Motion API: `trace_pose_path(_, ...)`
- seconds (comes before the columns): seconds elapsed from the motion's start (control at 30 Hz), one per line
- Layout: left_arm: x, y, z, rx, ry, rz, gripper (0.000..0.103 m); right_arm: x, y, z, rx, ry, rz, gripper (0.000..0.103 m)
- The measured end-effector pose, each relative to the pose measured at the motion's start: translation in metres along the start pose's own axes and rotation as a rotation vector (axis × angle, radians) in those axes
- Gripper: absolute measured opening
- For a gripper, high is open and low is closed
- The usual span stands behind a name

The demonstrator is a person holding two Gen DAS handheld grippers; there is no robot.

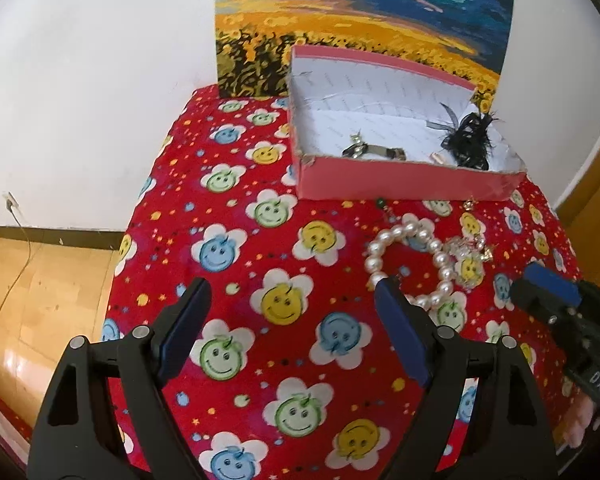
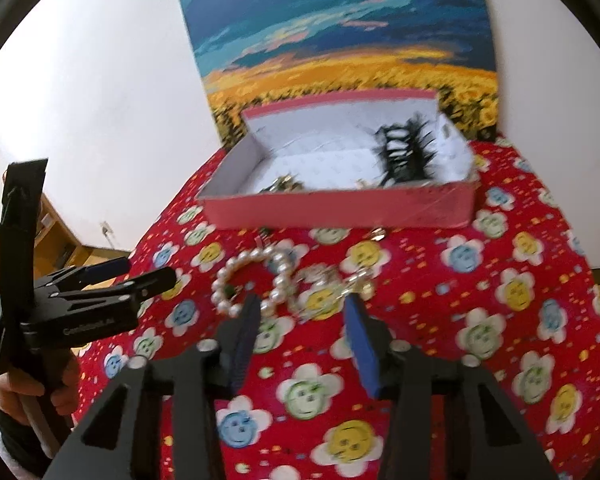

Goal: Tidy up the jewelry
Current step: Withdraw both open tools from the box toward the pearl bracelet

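Lying at the centre of the right wrist view, a pearl bracelet [image 2: 256, 284] rests on the red smiley cloth [image 2: 460, 320] just below the pink box [image 2: 340, 208]; the right gripper [image 2: 300, 308] hovers half-open, empty, while the left gripper [image 1: 292, 292] gapes wide, empty.

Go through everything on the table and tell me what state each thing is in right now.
Pink box: open, lidless.
Black feather piece: inside box.
Metal clip: inside box.
Pearl bracelet: on cloth, outside box.
Crystal jewelry: on cloth beside bracelet.
Left gripper: open, empty.
Right gripper: open, empty.
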State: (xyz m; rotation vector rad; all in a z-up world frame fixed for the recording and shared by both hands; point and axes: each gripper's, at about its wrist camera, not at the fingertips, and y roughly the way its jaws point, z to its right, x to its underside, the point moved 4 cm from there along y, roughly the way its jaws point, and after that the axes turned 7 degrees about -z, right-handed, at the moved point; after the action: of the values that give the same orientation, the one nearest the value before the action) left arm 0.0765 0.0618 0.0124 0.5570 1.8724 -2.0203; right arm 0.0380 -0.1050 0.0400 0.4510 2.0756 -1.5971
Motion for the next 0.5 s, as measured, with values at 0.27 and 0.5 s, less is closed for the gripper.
trace_pose_path(0.27,0.006,0.009,-0.013,-0.001,-0.009,-0.017,0.082,0.006,0.025,-0.033,-0.03,-0.055,-0.07,0.029)
trace_pose_path(0.5,0.009,0.017,-0.02,0.014,-0.023,-0.033,0.082,0.007,0.047,-0.042,-0.046,-0.042,-0.116,0.027)
